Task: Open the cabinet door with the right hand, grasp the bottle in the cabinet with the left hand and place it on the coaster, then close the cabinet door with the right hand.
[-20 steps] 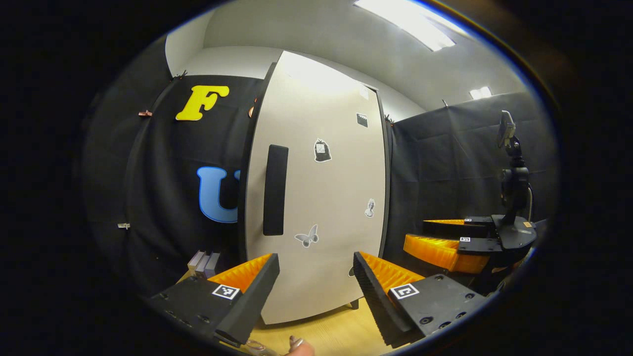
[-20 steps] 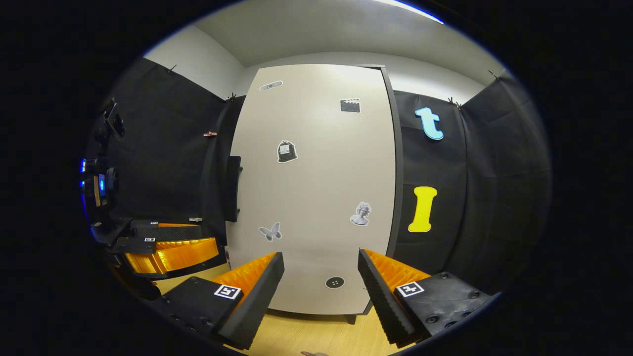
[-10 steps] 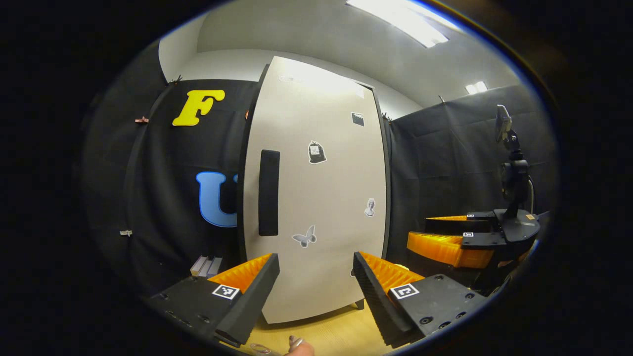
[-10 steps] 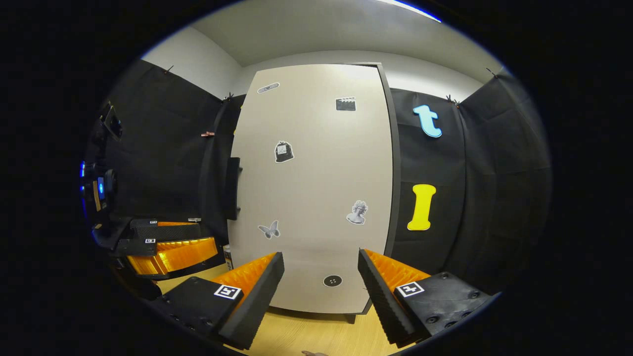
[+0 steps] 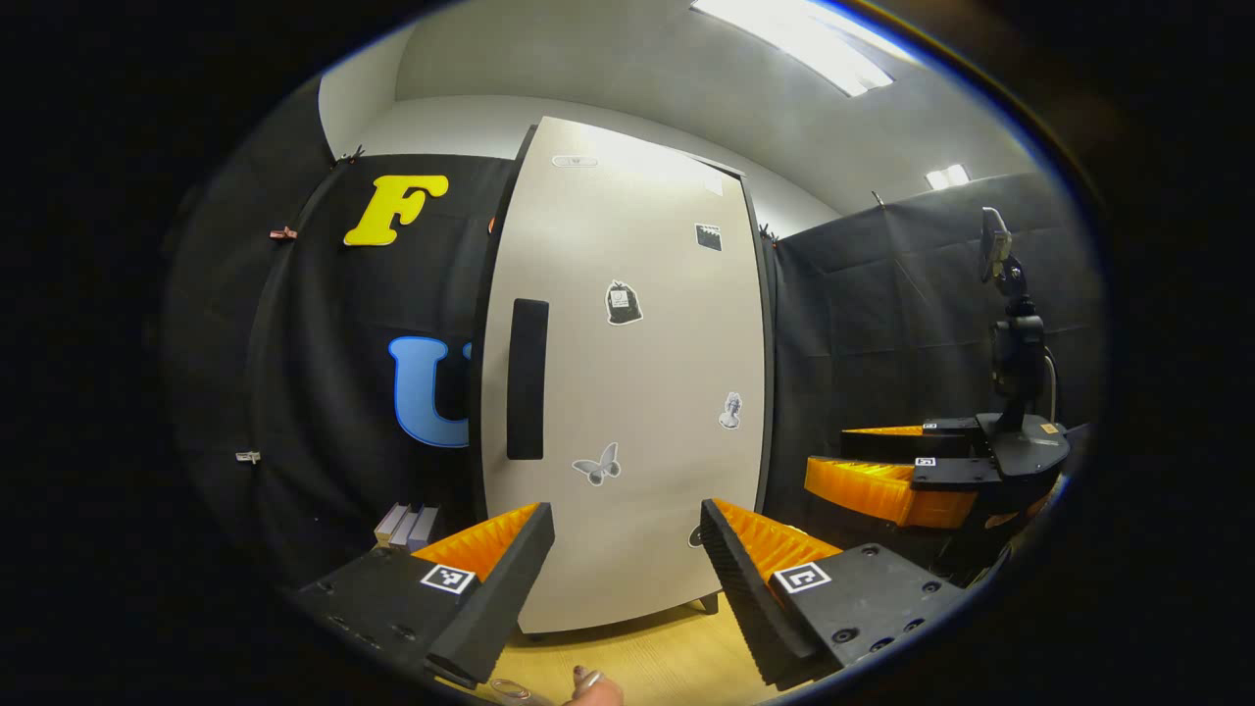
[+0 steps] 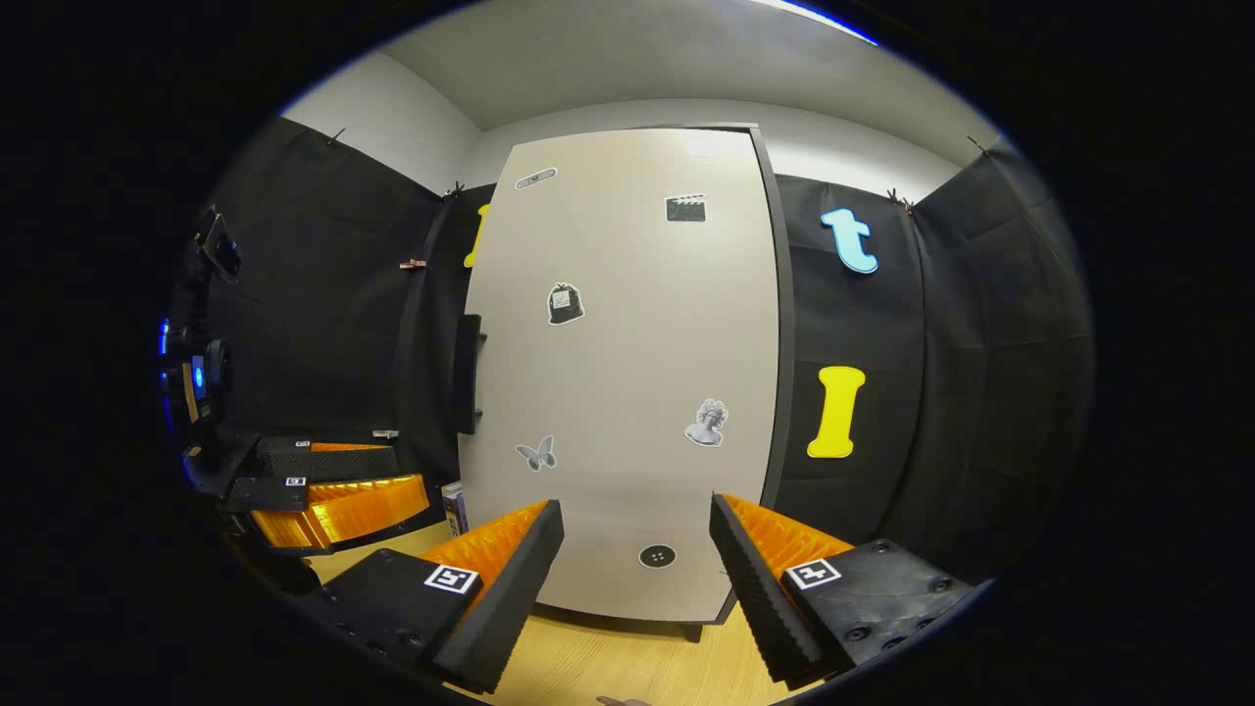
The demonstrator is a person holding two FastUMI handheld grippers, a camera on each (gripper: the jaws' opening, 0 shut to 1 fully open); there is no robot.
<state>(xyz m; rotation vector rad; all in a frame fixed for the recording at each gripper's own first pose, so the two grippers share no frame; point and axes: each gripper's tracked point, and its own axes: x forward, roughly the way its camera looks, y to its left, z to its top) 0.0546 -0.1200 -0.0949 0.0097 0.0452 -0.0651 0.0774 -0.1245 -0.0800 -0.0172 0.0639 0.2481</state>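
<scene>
Beige door (image 6: 627,382) is shut — nothing done yet; right gripper (image 6: 635,574) and left gripper (image 5: 627,569) released, empty.

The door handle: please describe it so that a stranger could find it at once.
Find the tall pale cabinet door standing on the wooden table. Near its left edge, about halfway up, sits the handle. It is a long upright black bar, unlike the small stickers scattered beside it.

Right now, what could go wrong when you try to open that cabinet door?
The handle sits on the door's far left edge, off-centre from the open right gripper, so it might miss. The left gripper waits on that side, so the two could bump.
</scene>
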